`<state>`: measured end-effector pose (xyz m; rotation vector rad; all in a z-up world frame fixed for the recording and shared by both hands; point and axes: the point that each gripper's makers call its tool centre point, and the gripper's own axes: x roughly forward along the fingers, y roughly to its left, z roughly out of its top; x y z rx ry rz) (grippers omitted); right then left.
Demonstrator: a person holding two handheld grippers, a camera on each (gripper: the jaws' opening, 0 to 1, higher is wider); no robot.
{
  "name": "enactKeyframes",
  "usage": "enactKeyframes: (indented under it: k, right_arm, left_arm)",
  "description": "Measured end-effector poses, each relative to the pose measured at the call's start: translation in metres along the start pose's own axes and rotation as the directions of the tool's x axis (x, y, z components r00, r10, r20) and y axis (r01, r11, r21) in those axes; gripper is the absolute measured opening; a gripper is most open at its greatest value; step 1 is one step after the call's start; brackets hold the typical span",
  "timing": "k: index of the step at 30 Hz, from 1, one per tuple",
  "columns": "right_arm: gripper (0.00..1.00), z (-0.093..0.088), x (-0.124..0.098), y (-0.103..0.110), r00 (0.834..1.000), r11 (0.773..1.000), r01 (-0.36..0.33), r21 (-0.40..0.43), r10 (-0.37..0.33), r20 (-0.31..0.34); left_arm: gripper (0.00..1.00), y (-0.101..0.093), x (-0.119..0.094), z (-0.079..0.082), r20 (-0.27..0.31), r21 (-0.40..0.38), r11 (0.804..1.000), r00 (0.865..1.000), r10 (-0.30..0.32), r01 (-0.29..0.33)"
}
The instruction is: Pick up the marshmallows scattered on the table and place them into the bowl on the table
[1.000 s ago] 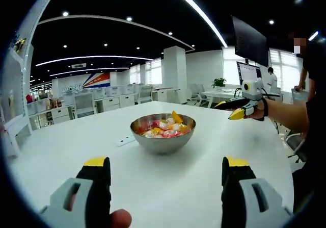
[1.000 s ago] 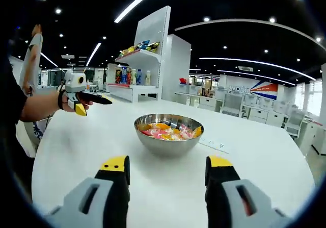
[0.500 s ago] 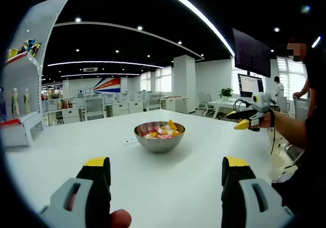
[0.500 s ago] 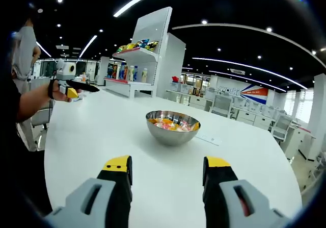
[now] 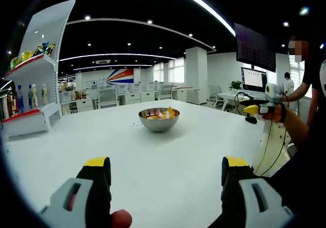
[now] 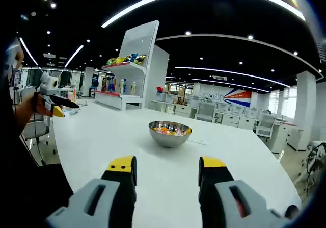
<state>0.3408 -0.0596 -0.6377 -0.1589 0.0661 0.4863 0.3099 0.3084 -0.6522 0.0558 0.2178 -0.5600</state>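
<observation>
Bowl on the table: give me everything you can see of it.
The bowl is round, shiny metal that looks like steel, standing upright on the white table near its middle. It holds a heap of wrapped marshmallows in pink, yellow and orange, reaching about to the rim. A small flat white item lies on the table close beside it; whether they touch is unclear. Neither gripper touches the bowl.

Both views face the distant bowl from opposite table sides.
</observation>
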Motion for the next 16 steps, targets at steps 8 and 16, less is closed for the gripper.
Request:
enactKeyframes:
  k: [8,16]
  right_arm:
    - [0.47,-0.026,-0.026,0.011,0.997,0.999,0.048,0.022,-0.046,-0.059]
    - [0.44,-0.018,-0.02,0.011,0.996,0.998,0.06,-0.003,-0.06,-0.061]
  left_arm:
    - [0.9,-0.009,-0.014,-0.027,-0.051,-0.012,1.0,0.999,-0.015,0.015]
    - [0.94,-0.006,-0.004,-0.032,-0.075,0.015,0.999,0.997,-0.029,0.03]
